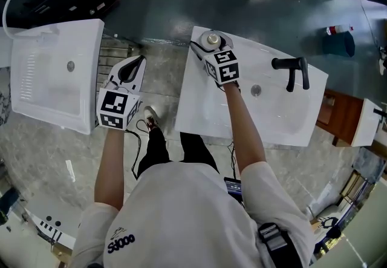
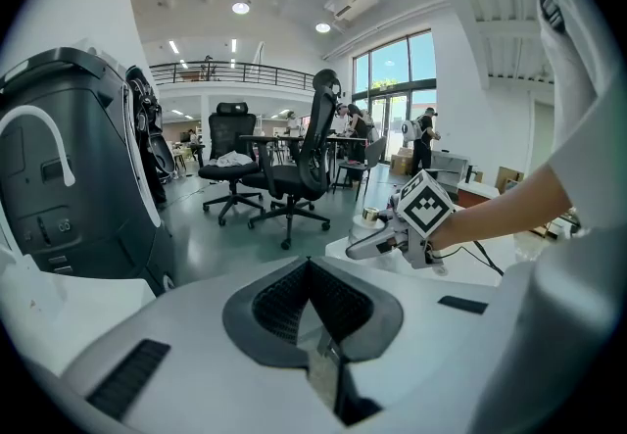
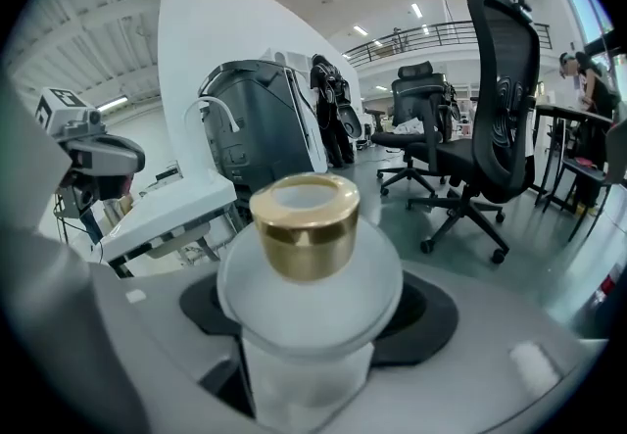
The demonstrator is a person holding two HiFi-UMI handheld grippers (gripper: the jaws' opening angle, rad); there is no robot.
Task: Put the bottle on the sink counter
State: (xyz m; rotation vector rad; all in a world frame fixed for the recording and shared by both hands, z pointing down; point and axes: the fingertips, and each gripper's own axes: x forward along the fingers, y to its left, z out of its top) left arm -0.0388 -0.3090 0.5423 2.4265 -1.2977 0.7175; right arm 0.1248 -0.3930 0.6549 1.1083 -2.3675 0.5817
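The white sink surface has a shallow basin sunk in its middle with a round drain. A black faucet stands near its far right corner. At its far left corner is a frosted bottle with a gold cap, clasped between the jaws of the right hand-held gripper. Whether its base touches the surface cannot be told.

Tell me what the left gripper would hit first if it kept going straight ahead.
Nothing close. The left gripper points through the gap between the left sink and the sink counter; the first thing in line looks like the black office chair farther off, though depth is unclear.
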